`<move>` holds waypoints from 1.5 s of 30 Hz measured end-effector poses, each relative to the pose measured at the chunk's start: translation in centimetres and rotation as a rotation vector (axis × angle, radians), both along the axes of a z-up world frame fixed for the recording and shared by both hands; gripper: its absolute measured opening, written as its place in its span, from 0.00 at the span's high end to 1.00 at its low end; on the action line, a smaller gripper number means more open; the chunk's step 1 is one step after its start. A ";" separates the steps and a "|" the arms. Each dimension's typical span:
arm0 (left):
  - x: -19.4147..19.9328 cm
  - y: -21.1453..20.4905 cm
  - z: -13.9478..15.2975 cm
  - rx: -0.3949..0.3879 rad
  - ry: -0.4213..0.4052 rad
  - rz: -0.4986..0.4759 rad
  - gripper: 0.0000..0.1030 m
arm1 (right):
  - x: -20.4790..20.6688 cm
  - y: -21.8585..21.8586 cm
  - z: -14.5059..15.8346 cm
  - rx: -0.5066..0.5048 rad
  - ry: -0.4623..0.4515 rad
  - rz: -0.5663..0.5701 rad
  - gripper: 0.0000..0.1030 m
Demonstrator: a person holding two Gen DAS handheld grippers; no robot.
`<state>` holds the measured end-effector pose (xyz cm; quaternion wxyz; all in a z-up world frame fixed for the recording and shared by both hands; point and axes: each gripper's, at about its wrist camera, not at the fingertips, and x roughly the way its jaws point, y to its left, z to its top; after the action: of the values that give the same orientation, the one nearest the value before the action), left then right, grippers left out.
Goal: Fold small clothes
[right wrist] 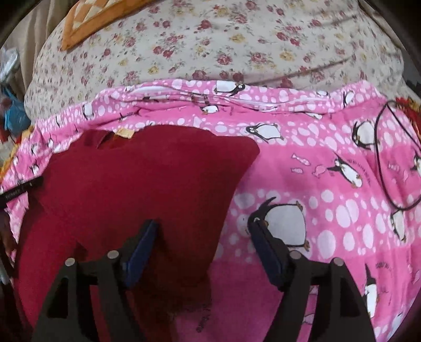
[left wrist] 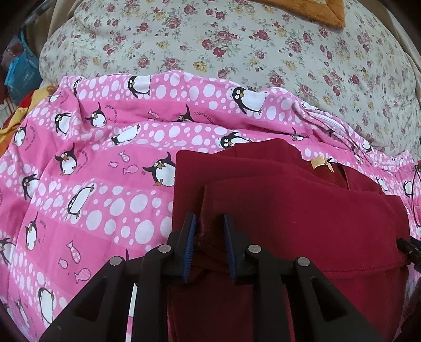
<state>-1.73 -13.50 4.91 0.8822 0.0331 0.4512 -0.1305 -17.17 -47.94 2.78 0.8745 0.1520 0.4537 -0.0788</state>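
A dark red garment (left wrist: pixel 302 210) lies partly folded on a pink penguin blanket (left wrist: pixel 92 163), with a yellow neck label (left wrist: pixel 319 163) at its far edge. My left gripper (left wrist: pixel 209 223) is over the garment's near left part with its jaws a little apart and red fabric between them, not pinched. In the right wrist view the same garment (right wrist: pixel 131 179) lies to the left. My right gripper (right wrist: pixel 202 229) is wide open over the garment's right edge, its left finger on the red cloth and its right finger over the blanket (right wrist: pixel 329 171).
A floral bedsheet (left wrist: pixel 236 44) lies beyond the blanket, with an orange cushion (left wrist: pixel 315 10) at the far edge. A thin black cable (right wrist: pixel 381 163) loops on the blanket at right. Blue and yellow items (left wrist: pixel 21 71) sit at the far left.
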 end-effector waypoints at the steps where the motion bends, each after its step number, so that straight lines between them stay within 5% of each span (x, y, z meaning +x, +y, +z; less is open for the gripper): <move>1: 0.0 0.0 0.0 -0.001 0.000 0.001 0.88 | 0.0 0.0 0.1 0.014 -0.011 -0.002 0.28; 11: -0.1 -0.2 -0.1 0.010 -0.005 0.002 0.88 | 0.6 0.6 -0.1 -0.013 -0.010 0.023 0.34; 16: -0.1 -0.2 -0.2 0.009 -0.006 0.002 0.87 | 0.6 1.1 0.2 -0.003 -0.034 0.060 0.63; 23: 0.0 -0.1 -0.2 0.003 -0.002 0.002 0.87 | 0.8 1.1 1.0 -0.058 -0.069 0.051 0.86; 29: -0.1 -0.2 -0.2 0.015 -0.006 -0.012 0.87 | 1.4 -0.3 0.1 -0.052 -0.070 -0.006 0.85; 36: 0.0 0.6 0.1 -0.042 0.014 0.006 0.87 | -0.7 0.3 3.0 -0.004 -0.084 -0.006 0.67; 40: -0.7 0.9 0.7 -0.075 -0.001 0.011 0.87 | -0.8 1.8 0.3 -0.043 0.071 0.043 0.62; 45: -3.2 1.7 2.5 -0.151 -0.044 -0.054 0.83 | -7.2 2.7 6.1 -0.042 -0.062 0.021 0.54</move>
<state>-4.90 -11.77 7.44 0.8880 -0.0187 0.4196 -0.1872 -24.36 -45.24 8.92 0.8920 0.1312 0.4261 -0.0745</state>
